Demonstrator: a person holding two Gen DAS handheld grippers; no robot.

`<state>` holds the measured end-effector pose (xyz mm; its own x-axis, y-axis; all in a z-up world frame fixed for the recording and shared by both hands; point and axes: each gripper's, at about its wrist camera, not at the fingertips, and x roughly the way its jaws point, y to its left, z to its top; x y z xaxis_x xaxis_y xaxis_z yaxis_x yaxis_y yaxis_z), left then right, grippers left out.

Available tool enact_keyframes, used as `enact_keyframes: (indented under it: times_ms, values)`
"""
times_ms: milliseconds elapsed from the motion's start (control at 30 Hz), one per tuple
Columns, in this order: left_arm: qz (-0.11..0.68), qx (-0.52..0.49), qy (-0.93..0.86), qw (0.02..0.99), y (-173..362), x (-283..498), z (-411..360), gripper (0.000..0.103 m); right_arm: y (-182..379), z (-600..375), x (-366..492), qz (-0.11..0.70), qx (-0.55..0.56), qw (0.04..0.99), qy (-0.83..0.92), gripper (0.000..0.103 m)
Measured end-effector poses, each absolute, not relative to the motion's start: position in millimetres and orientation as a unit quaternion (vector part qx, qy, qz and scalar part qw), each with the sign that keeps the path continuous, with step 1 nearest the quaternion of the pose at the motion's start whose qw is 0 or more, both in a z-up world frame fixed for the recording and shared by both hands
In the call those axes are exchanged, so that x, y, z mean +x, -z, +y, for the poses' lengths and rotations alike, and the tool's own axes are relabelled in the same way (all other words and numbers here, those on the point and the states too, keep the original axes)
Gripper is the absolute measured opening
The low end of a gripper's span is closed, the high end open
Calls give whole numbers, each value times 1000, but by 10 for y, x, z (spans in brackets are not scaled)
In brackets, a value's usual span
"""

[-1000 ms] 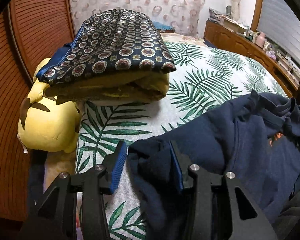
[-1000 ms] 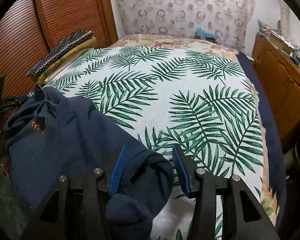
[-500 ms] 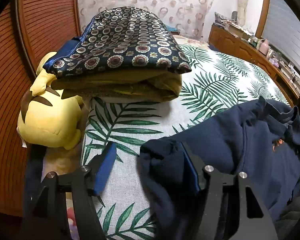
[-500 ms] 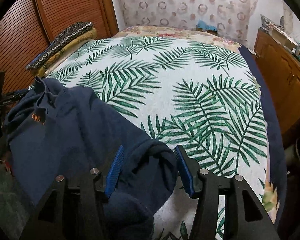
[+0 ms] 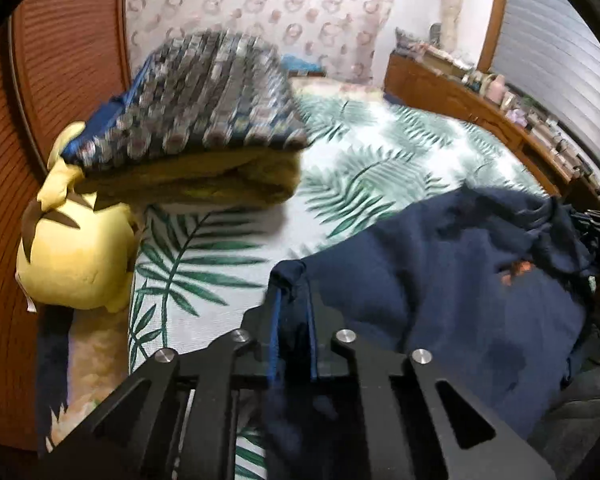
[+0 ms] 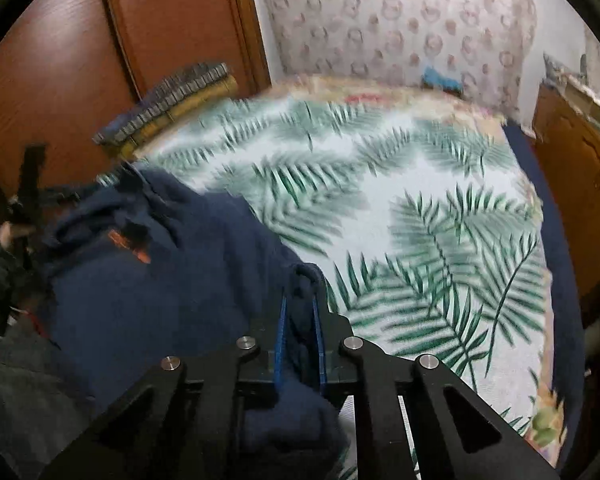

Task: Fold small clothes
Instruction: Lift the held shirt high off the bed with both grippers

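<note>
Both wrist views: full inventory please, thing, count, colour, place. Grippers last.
navy garment: one, dark blue with a small orange print, bunched on the near part of the bed
leaf-print bedspread: one, white with green fronds, covers the bed
folded bedding stack: one, dark patterned layer over mustard layer, far left of the bed by the wooden doors
plush toy: one, yellow with brown marks, left edge of the bed below the stack
wooden doors: reddish brown, left of the bed
wooden sideboard: one, brown, right of the bed, small items on top
left gripper: black with blue pads, just closed on a garment corner
right gripper: black with blue pads, just closed on another corner
</note>
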<state>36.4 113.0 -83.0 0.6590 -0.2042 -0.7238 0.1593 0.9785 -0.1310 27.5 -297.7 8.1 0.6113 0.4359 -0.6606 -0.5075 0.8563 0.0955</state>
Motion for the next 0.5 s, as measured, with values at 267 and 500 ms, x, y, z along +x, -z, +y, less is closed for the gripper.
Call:
enact_keyframes:
  times_ms: [267,500]
  values:
    - [270,-31,144,952,-271,-198,935,9,-880,-2883,-240,265,-75,920,-279,10]
    - [215,-7,161,963,-737,-408,777,9,-1094,-2766,-421,235,-94,922,-293,10]
